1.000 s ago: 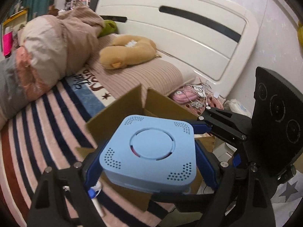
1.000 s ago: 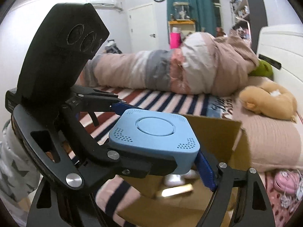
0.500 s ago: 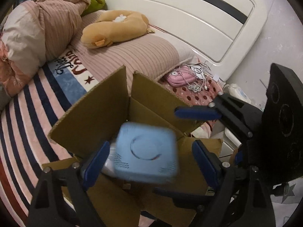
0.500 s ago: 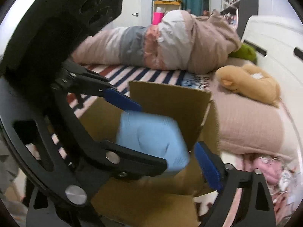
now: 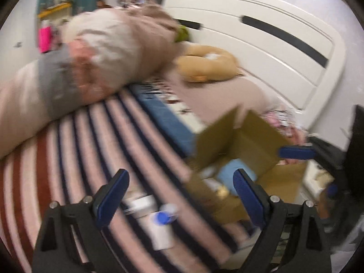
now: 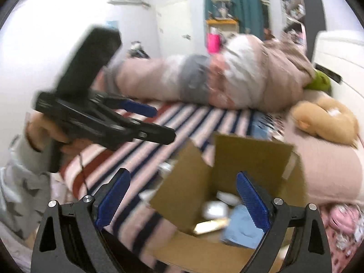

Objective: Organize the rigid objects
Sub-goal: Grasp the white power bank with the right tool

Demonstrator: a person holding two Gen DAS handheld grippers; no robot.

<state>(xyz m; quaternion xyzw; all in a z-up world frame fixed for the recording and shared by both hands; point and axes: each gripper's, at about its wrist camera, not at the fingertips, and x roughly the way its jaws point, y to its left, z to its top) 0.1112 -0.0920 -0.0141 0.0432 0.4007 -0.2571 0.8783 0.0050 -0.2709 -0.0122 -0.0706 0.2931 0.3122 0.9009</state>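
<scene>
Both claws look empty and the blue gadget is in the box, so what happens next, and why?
Probably lower the left claw toward the white bottle with the blue cap on the striped bedding: the blue device already lies in the cardboard box, and that bottle remains outside.

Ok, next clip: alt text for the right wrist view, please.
The open right gripper hovers empty above an open cardboard box on a striped bed, with the light blue device lying inside among other items. The left gripper, also open, is held up at left. The frame is motion-blurred.
</scene>
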